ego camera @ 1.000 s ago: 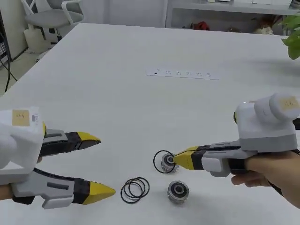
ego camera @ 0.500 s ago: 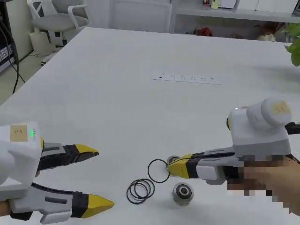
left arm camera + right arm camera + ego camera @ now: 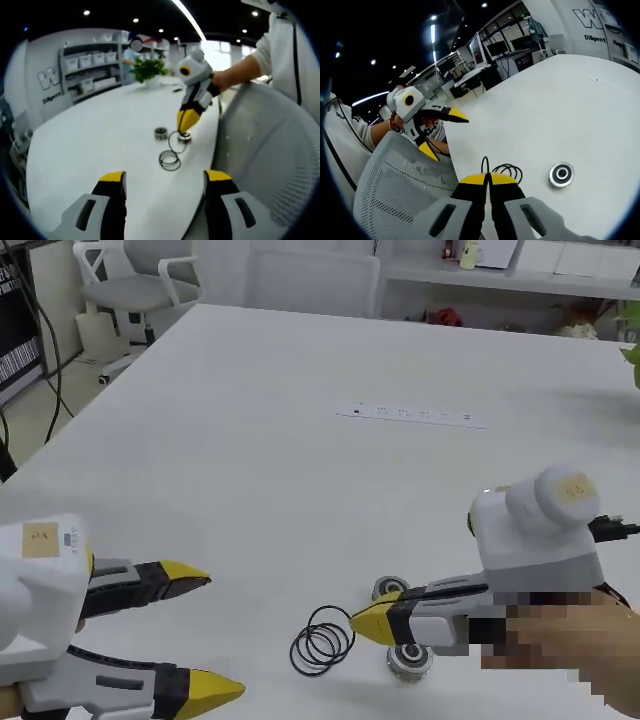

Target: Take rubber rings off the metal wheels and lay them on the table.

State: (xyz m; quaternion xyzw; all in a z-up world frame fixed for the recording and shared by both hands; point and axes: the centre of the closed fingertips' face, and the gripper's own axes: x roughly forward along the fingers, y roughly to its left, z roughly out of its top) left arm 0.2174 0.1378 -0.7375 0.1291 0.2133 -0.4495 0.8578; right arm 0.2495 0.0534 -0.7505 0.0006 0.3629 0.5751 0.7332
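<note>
Two wheels [image 3: 388,587] [image 3: 406,664] overhead; ring [image 3: 485,164] perhaps between fingers [image 3: 472,188]

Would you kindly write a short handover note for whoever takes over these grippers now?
The left gripper is open and empty, hovering at the near left, apart from the work.
The right gripper is shut on a thin black rubber ring, held low over the white table.
A pile of black rubber rings lies by its tips; one small metal wheel sits beyond that gripper, the other metal wheel nearer you.
Done: several rings laid down. Left: lay down the held ring; whether the wheels carry more, I cannot tell.
</note>
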